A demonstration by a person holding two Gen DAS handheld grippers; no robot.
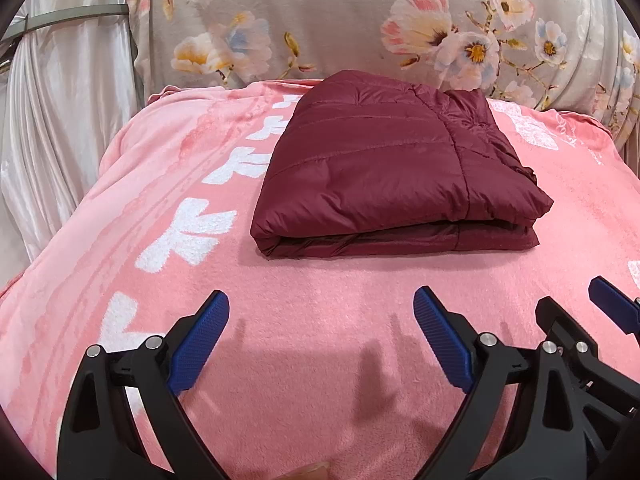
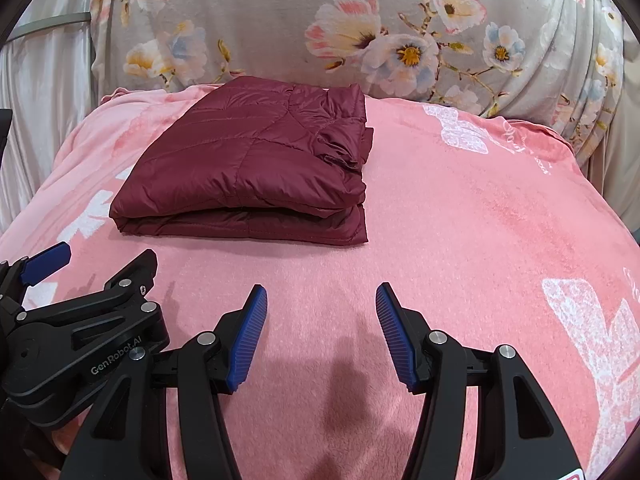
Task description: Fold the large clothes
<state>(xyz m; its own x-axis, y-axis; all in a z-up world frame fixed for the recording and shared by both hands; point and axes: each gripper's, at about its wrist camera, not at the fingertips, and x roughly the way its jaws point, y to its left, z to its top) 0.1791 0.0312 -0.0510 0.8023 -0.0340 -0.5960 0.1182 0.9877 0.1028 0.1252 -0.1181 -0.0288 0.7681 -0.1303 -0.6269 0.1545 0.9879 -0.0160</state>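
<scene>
A dark red quilted puffer jacket (image 1: 392,168) lies folded into a thick rectangle on the pink blanket (image 1: 320,320). It also shows in the right wrist view (image 2: 248,168), up and to the left. My left gripper (image 1: 320,308) is open and empty, hovering over the blanket in front of the jacket. My right gripper (image 2: 320,300) is open and empty too, beside the left one. The right gripper's edge shows at the left wrist view's right side (image 1: 580,320). The left gripper shows at the right wrist view's left side (image 2: 92,304).
The pink blanket (image 2: 480,220) with white butterfly prints covers the whole surface. A grey floral cloth (image 1: 360,20) rises behind it. A pale satin curtain (image 1: 60,120) hangs at the left.
</scene>
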